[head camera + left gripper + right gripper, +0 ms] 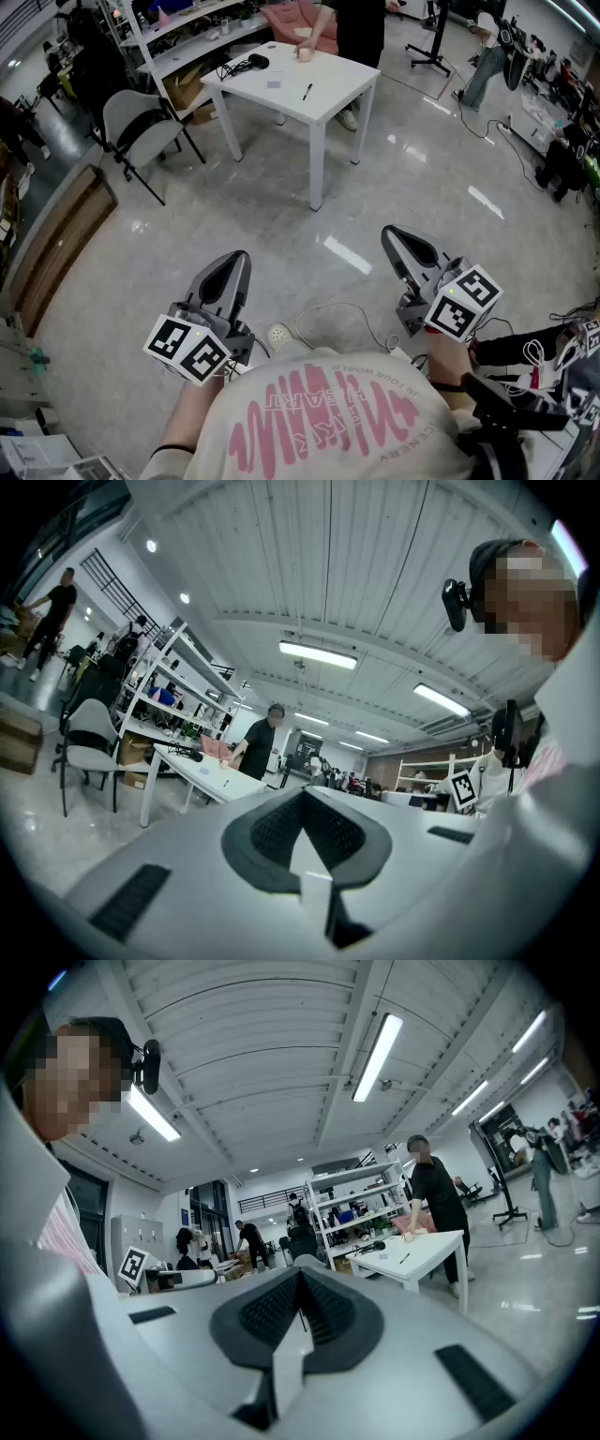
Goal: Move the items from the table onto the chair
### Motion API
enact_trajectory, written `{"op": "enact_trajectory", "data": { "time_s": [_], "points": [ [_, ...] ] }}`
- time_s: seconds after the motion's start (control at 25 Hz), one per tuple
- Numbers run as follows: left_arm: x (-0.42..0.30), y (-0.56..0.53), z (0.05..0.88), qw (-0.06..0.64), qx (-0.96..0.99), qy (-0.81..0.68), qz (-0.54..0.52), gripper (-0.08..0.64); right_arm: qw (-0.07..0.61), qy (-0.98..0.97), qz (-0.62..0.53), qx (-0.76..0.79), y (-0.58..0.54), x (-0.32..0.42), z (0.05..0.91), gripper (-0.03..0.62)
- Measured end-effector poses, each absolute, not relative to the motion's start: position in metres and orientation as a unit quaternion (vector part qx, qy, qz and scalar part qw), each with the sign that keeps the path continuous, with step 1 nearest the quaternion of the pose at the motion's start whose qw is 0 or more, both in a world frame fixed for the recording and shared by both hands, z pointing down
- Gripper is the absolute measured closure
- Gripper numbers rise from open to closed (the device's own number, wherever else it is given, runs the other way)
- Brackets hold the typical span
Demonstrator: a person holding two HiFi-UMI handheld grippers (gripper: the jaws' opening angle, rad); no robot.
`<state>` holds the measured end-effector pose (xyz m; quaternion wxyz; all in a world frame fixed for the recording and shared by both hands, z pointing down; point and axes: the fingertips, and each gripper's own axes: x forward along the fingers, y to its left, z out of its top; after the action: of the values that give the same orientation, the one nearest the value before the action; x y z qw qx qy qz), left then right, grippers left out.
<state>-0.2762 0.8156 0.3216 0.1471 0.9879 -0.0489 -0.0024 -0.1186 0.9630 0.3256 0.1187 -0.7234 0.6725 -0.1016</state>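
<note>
Head view showed left gripper [234, 264] and right gripper [401, 242] clenched, empty; worktop [333, 86] at twelve o'clock, chair [150, 131] at ten. No item fetched yet; walking up seemed next.

Low in the head view I saw the left gripper [234, 267] and the right gripper [398, 242], both pale grey. Their jaws were lined with black ribbed pads, and each bore a cube [187, 349] patterned with black-and-white square markers. My shirt [328, 412], along the bottom edge, was cream with pink lettering. The floor [281, 216] was a glossy grey with white glints. Toward the top centre the desk [323, 103] was white, its pen [307, 92] black, its cabled item [253, 63] black, its small card [273, 84] pale lilac. At the upper left the chair [141, 122] was light grey on black legs. The wooden panel [56, 234] at the left edge was brown.
</note>
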Motion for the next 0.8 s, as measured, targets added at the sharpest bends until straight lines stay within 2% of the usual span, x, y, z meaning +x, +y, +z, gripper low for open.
{"op": "enact_trajectory", "data": {
  "time_s": [0.44,0.8],
  "points": [
    [-0.273,0.822,0.32,0.143,0.988,-0.053,-0.004,0.552,0.109,0.68,-0.099,-0.719,0.967,-0.117,0.327,0.578],
    [-0.263,0.825,0.315,0.14,0.989,-0.055,-0.009,0.552,0.128,0.68,-0.081,-0.717,0.974,-0.104,0.316,0.577]
  ]
}}
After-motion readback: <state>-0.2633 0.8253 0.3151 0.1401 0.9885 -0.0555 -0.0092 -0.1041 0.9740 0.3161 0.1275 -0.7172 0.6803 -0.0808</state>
